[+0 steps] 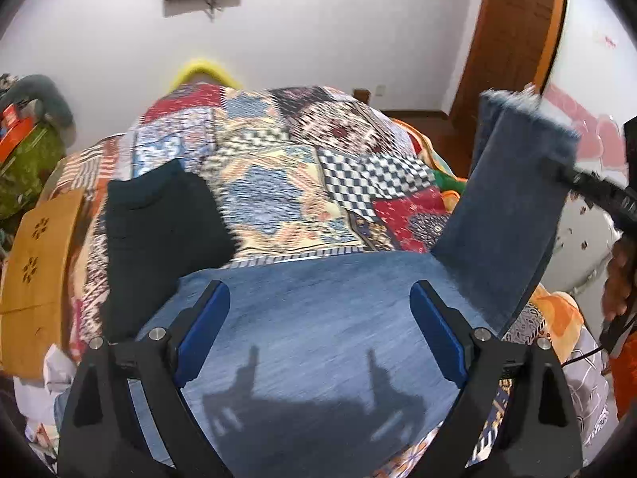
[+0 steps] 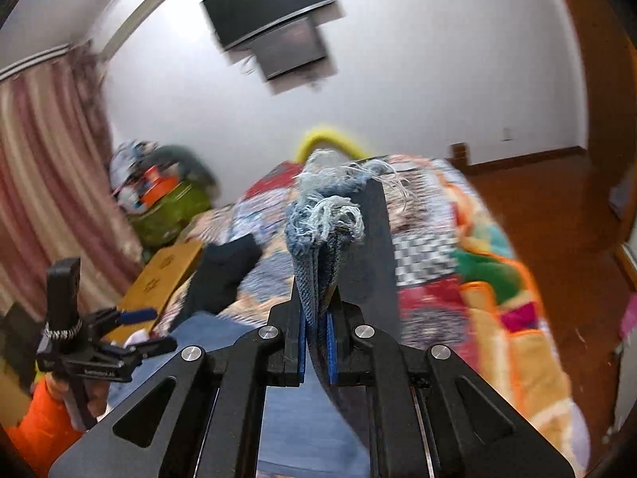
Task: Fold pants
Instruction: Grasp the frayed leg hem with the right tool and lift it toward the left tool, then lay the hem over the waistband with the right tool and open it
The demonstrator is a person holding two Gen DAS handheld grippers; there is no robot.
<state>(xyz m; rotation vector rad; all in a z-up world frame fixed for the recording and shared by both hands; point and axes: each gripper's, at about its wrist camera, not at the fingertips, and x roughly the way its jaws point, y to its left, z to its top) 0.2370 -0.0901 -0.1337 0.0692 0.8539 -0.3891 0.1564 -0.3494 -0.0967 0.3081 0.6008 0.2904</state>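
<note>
Blue jeans (image 1: 318, 338) lie on a patchwork bedspread (image 1: 278, 167). My left gripper (image 1: 320, 298) is open, its blue pads wide apart just above the flat denim. My right gripper (image 2: 316, 314) is shut on the frayed leg hems (image 2: 326, 215) of the jeans and holds them up. In the left wrist view the lifted legs (image 1: 513, 207) rise at the right with the right gripper (image 1: 557, 171) clamped on their edge. The left gripper (image 2: 135, 330) also shows at lower left in the right wrist view.
A folded dark garment (image 1: 159, 231) lies on the bed left of the jeans. A tan cardboard box (image 1: 36, 263) sits at the bed's left edge. Piled bags (image 2: 167, 199) stand by the curtain. Wooden floor (image 2: 557, 219) and a door (image 1: 513, 32) lie to the right.
</note>
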